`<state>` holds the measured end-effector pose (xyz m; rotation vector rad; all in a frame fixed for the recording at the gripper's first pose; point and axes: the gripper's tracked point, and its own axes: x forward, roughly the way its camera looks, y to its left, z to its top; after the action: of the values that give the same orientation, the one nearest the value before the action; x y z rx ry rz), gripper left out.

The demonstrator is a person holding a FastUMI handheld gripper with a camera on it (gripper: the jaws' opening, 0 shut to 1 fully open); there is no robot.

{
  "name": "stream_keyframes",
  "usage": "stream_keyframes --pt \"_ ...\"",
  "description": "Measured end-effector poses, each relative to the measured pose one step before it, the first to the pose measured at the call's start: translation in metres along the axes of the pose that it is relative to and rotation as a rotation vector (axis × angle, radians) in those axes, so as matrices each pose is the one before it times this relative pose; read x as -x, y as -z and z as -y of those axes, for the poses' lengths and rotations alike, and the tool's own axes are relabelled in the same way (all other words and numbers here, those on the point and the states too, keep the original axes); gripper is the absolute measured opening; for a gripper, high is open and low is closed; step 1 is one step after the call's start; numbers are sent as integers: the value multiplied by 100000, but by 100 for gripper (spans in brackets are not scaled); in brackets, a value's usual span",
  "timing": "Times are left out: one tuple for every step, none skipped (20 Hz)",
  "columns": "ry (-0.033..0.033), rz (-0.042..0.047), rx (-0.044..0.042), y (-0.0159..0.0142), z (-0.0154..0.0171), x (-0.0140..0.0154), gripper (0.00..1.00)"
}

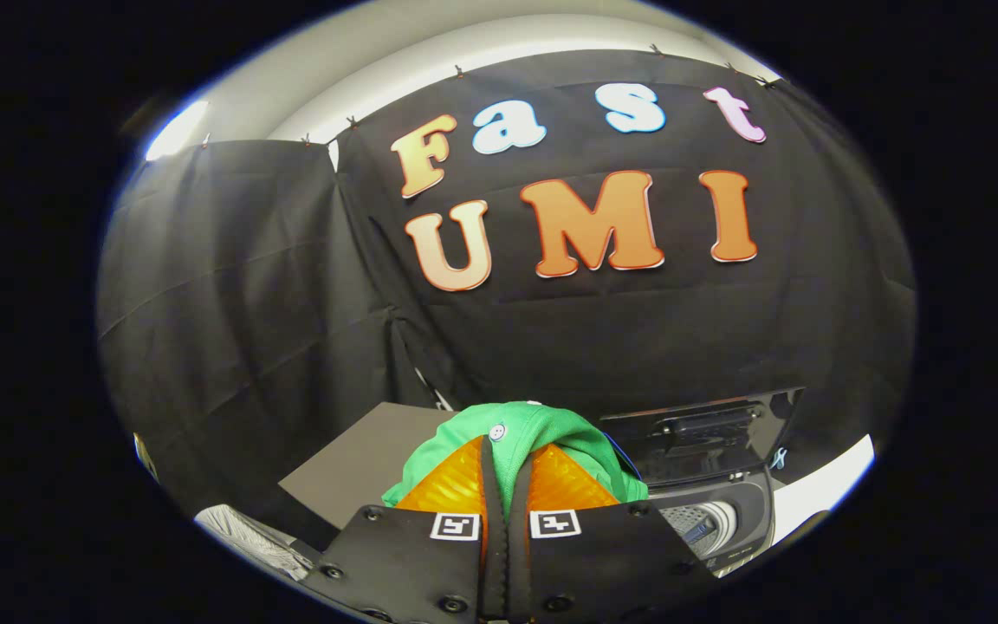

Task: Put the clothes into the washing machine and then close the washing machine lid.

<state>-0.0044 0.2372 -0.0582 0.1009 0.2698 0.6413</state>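
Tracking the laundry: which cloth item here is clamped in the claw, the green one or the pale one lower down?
The green garment, pinched between the claw fingers; the pale cloth lies apart, untouched.

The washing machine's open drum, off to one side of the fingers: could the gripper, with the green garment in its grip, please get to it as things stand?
Probably yes: the gripper is shut on the green garment, the washing machine's dark lid stands raised, and the drum opening shows uncovered.

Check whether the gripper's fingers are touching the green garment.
Touching. The gripper view shows the gripper with both fingers closed on a fold of the green garment, which bunches up between and just ahead of them.
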Motion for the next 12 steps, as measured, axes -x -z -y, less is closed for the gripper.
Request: stream_keyframes --pt "2393 906 -128 -300 1262 357 8" --pt "2409 903 -159 -397 1132 346 8" --pt "2258 923 -330 -346 1228 279 8" --pt "2060 869 -560 -405 1162 294 8" --pt "1970 1144 -739 -386 1184 261 8" --pt "1889 1029 -513 -322 924 167 8" --pt "1984 794 -226 -214 1136 163 8" --pt "2224 410 -280 -66 1226 233 8" --pt "2007 309 -712 -67 1270 75 8" --pt "1665 180 -777 -159 1032 50 8" --pt "1687 -32 -618 38 1102 -25 8" --pt "1735 -125 -261 75 1100 -64 8"
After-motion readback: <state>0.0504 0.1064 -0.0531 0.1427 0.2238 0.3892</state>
